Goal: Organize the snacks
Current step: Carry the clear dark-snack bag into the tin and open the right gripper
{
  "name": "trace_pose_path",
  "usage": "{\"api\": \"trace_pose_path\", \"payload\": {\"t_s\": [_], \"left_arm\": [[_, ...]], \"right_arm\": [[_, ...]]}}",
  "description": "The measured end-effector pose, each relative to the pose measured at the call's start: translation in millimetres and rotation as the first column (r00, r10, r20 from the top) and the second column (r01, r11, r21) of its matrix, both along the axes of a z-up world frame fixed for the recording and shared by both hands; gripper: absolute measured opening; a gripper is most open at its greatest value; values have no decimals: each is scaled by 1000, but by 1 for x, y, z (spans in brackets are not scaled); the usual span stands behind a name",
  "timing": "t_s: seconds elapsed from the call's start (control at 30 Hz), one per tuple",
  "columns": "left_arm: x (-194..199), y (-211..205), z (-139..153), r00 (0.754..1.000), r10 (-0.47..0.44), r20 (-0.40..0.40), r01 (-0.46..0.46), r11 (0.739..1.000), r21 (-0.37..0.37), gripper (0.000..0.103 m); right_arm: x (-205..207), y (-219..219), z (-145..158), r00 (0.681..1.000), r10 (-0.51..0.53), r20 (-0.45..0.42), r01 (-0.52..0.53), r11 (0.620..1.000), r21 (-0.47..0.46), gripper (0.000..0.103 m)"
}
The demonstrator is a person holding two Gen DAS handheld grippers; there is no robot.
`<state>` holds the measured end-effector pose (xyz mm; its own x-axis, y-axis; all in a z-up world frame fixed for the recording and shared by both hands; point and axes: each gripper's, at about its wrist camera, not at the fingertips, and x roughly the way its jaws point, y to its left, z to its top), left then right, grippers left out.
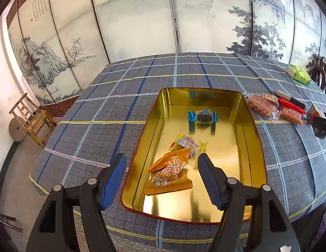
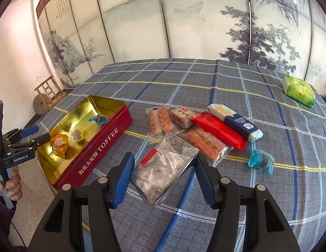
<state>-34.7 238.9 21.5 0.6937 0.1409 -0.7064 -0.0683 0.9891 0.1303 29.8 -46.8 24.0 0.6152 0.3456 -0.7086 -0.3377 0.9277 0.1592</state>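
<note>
A red toffee tin with a gold inside point(image 1: 242, 126) point(image 2: 99, 145) holds an orange snack packet point(image 1: 170, 170) point(image 2: 60, 142), a yellow-edged candy point(image 1: 188, 143) and a blue-wrapped dark candy point(image 1: 201, 116) point(image 2: 98, 119). My left gripper point(image 1: 161, 163) is open and empty above the tin's near end, over the orange packet; it also shows in the right wrist view point(image 2: 33, 134). My right gripper point(image 2: 164, 163) is shut on a clear packet of grey speckled snack point(image 2: 165, 168), held above the cloth right of the tin.
Loose snacks lie on the plaid tablecloth right of the tin: orange cracker packs point(image 2: 159, 119), a red bar point(image 2: 219, 131), a navy biscuit pack point(image 2: 236, 120), a blue candy point(image 2: 260, 159). A green bag point(image 2: 299, 89) sits far right. A wooden chair point(image 1: 30, 118) stands left.
</note>
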Motion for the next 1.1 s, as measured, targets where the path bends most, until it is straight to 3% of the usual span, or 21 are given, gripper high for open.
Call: {"api": "trace_pose_path", "payload": {"t_s": [0.47,1.1], "left_arm": [[-8,17,-6,1000,31,2,-31,999,-23,70],[-18,30,1,999,12,36,-10,999,-47,72]], "right_arm": [[16,104,15,981,194,4,-194,981,-14,59],[83,216,-13,937,326,-128,-326,945,17,59]]}}
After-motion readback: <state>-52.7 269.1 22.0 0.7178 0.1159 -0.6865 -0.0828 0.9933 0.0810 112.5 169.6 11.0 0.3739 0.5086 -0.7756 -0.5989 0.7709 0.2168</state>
